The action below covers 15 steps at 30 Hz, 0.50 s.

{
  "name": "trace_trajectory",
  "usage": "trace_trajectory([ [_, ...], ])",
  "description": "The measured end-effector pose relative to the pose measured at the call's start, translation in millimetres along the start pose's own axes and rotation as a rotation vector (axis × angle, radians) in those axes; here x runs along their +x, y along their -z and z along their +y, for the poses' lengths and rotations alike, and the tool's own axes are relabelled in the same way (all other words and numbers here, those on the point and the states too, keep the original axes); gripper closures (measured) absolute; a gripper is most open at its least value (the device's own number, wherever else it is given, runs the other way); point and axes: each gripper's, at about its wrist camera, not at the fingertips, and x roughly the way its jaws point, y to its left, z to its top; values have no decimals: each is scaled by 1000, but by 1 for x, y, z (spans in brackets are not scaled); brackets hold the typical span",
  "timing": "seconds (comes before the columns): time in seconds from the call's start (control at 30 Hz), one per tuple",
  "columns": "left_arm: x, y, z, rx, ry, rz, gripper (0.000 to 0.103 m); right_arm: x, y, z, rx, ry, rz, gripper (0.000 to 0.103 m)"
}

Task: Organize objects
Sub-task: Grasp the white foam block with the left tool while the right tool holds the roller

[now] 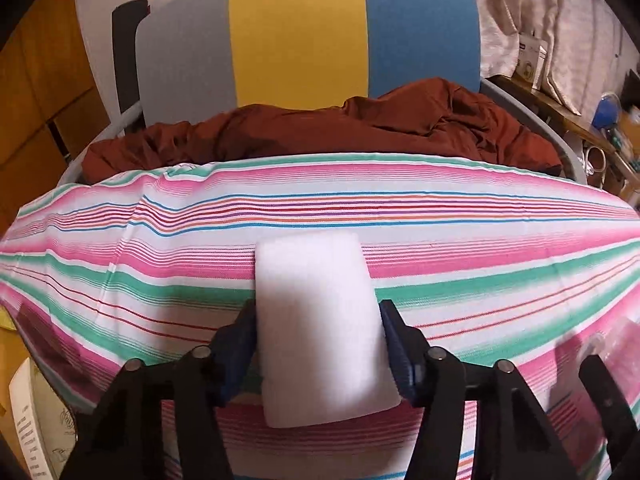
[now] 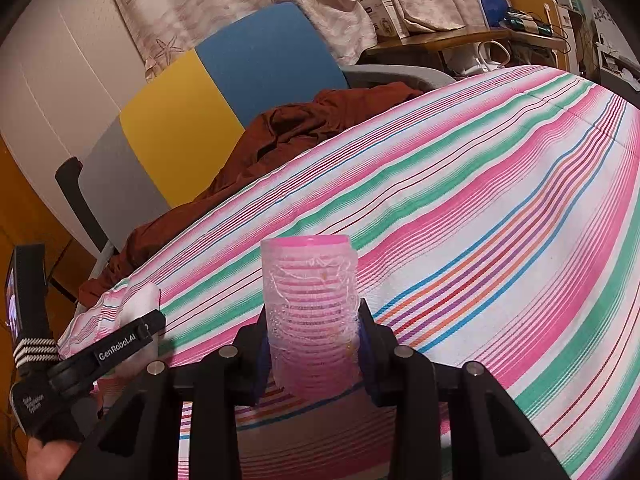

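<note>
Your left claw [image 1: 320,344] is clamped on a white sponge block [image 1: 320,328] at lower centre of the left wrist view, held over the striped cloth [image 1: 480,232] on the counter. Your right claw [image 2: 314,344] grips a pink hair roller [image 2: 310,312] upright at lower centre of its view. At lower left there, the other tool's arm reads "GenRobot.AI" [image 2: 120,346]; smaller print below it is illegible.

Left claw [image 1: 318,344] grips a white sponge [image 1: 320,328] above the striped cloth [image 1: 480,240].
</note>
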Motion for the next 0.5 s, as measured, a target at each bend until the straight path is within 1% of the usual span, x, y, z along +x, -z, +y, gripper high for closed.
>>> trace_trajectory([
  [0.07,-3,2,1,-8,11,2,45,0,0,0,1,0,-4,67],
  [0.17,-14,7,9,-69,62,7,45,0,0,0,-1,5,-6,67],
  [0.27,-35,13,16,-121,146,-5,45,0,0,2,-8,14,-9,67],
  [0.33,-56,17,19,-141,219,-33,45,0,1,3,-14,25,-11,67],
  [0.4,-79,24,23,-130,299,-71,45,-1,1,3,-17,37,-13,67],
  [0.5,-110,40,34,-104,359,-120,45,-3,1,4,-20,68,-20,67],
])
